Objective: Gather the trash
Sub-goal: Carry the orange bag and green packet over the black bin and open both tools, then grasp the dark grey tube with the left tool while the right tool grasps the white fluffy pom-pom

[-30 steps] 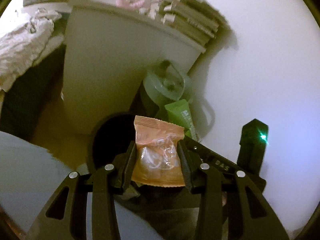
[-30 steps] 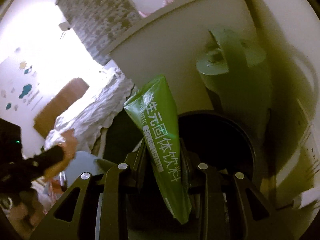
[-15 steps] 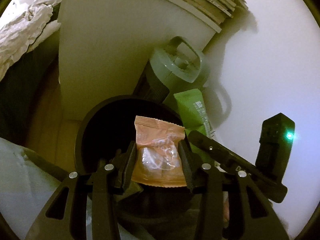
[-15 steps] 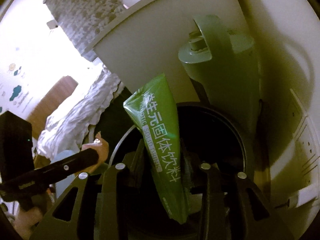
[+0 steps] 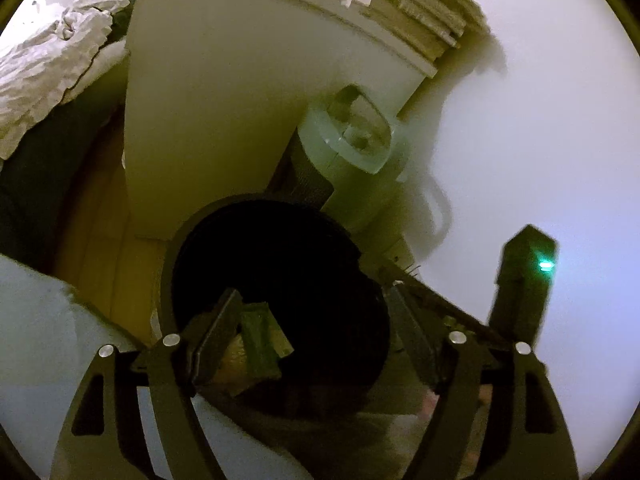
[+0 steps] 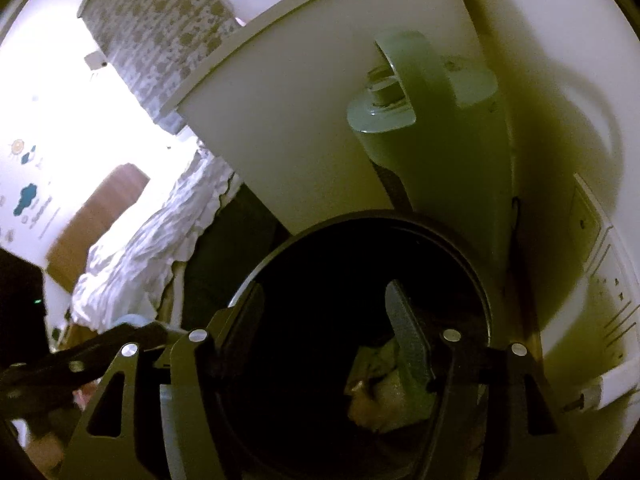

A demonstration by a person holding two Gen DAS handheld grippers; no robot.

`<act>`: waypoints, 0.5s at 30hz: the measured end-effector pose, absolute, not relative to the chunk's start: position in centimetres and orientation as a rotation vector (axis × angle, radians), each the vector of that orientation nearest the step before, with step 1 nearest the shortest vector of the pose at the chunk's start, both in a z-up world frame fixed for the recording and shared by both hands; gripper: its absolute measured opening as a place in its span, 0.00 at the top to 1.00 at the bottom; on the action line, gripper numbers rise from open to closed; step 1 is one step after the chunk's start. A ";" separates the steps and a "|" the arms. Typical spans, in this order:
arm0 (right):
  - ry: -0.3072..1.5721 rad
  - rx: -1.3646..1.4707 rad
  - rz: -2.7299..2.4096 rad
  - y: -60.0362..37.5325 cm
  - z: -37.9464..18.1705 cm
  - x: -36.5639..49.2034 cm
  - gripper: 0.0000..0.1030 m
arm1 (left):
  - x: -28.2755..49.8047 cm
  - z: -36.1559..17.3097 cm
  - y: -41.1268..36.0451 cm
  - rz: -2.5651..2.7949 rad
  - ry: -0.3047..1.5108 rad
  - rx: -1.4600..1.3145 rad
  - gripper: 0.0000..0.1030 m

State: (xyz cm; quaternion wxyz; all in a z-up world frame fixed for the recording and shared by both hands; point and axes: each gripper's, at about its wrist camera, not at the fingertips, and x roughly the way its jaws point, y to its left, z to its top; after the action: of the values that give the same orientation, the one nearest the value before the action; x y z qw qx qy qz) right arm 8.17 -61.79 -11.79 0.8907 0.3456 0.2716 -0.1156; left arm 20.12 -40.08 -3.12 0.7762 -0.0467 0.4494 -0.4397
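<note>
A round black trash bin [image 5: 168, 280] stands on the floor below both grippers; it also shows in the right wrist view [image 6: 260, 272]. My left gripper [image 5: 312, 312] is open and empty over the bin's mouth. The green sachet [image 5: 260, 336] lies inside the bin with a pale wrapper under it. My right gripper [image 6: 324, 308] is open and empty over the bin. Crumpled wrappers [image 6: 380, 392] lie at the bin's bottom. The right gripper's body [image 5: 524, 280] with a green light shows at the right of the left wrist view.
A white cabinet [image 5: 224, 112] stands right behind the bin. A pale green appliance with a handle [image 5: 352, 140] stands between cabinet and white wall [image 5: 540, 120]. A bed with rumpled white bedding [image 6: 152, 248] lies to the left. A power strip [image 6: 600, 280] sits at right.
Both grippers opened over the bin. The orange snack packet left the left gripper and the green sachet left the right gripper; both dropped into the bin.
</note>
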 end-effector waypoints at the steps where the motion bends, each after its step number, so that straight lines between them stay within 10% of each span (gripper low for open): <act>1: 0.565 0.717 -0.236 -61.7 -11.8 8.3 0.38 | 19.8 -2.7 -39.6 -0.954 0.964 -0.110 0.26; 15: 0.528 0.498 -0.042 -53.9 -8.6 8.9 0.32 | 12.7 3.7 -18.4 -0.694 0.770 -0.200 0.14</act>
State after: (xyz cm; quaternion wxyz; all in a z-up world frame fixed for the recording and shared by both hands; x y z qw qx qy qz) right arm 8.94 -53.86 -8.62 0.9346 0.2438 0.2582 -0.0203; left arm 12.65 -18.44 3.68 0.8639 -0.0956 0.3675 -0.3309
